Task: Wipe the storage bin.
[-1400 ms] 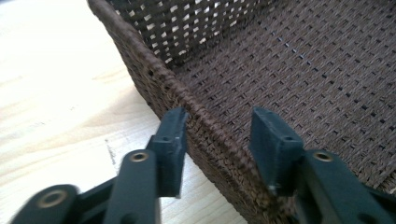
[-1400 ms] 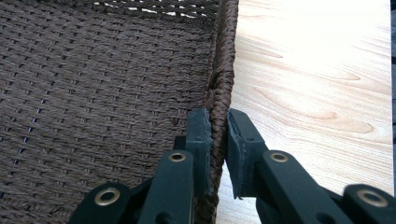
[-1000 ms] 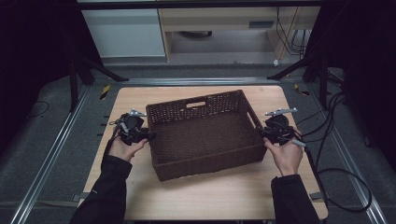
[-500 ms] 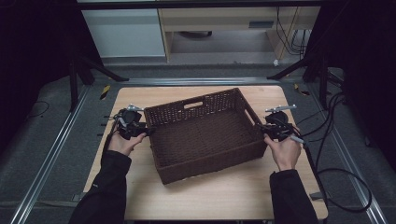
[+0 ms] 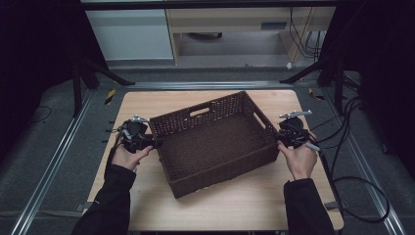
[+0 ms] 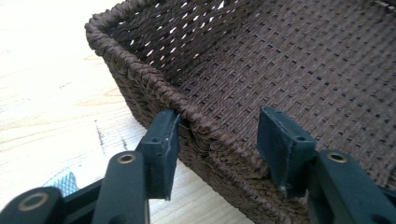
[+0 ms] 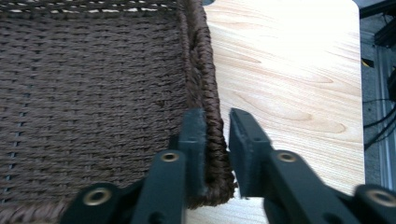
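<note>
The right tool clamps the wicker basket's right rim, while the left tool, jaws just opening, straddles the opposite rim.

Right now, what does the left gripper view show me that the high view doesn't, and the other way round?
Left gripper view: the left hand-held gripper straddles the basket rim. Its jaws have just been opening, and the inner pad stands clear of the weave, so the grip is loosened.
High view: the whole basket sits askew on the table, and the right hand-held gripper is at the opposite side wall.
Both: the brown wicker basket, with nothing in it, on the light wooden table, and the left hand-held gripper at its side wall.
</note>
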`<state>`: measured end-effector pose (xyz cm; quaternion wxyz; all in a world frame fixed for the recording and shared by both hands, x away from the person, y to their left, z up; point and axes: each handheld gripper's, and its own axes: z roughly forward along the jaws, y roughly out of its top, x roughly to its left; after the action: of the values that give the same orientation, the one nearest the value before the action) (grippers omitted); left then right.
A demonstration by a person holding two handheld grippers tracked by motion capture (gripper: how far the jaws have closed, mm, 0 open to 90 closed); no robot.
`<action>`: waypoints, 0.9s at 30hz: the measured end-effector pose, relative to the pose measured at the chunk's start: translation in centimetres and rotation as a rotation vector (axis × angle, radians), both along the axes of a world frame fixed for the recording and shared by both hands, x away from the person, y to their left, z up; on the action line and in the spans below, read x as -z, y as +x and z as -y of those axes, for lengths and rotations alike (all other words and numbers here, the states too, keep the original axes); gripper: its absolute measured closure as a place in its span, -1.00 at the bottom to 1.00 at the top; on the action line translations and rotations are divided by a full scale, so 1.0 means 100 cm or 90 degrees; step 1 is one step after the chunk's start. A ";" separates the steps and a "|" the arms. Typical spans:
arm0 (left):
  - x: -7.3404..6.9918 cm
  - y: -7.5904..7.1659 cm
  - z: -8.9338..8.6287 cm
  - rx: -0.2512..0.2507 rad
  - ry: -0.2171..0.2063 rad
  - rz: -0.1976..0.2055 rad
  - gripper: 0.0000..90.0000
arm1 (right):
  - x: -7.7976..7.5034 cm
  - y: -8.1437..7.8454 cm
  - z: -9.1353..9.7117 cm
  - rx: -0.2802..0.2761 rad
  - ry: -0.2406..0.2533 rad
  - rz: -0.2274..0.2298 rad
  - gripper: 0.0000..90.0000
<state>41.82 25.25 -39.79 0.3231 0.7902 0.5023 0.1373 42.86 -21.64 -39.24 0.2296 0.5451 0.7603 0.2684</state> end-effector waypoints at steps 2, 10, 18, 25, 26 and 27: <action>0.000 0.002 -0.001 -0.004 0.003 0.003 -0.02 | 0.001 0.002 0.000 0.003 0.003 -0.003 0.81; -0.001 0.020 -0.008 -0.025 0.025 0.029 -0.10 | 0.001 0.009 0.001 0.009 0.010 0.002 0.79; 0.000 0.017 -0.005 -0.036 0.027 0.026 -0.03 | -0.004 0.009 0.002 0.021 0.020 0.035 0.31; 0.000 0.000 -0.002 -0.049 0.020 0.023 -0.06 | -0.013 -0.006 0.001 0.015 0.024 0.057 0.03; -0.001 -0.002 -0.002 -0.048 0.019 0.022 -0.06 | -0.014 -0.008 0.001 0.015 0.027 0.056 0.02; -0.001 -0.004 -0.002 -0.050 0.016 0.021 -0.07 | -0.015 -0.010 0.000 0.016 0.030 0.056 -0.01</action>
<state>41.40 25.48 -39.72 0.3161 0.7713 0.5258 0.1692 41.86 -21.63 -37.77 0.2533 0.5477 0.7360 0.3069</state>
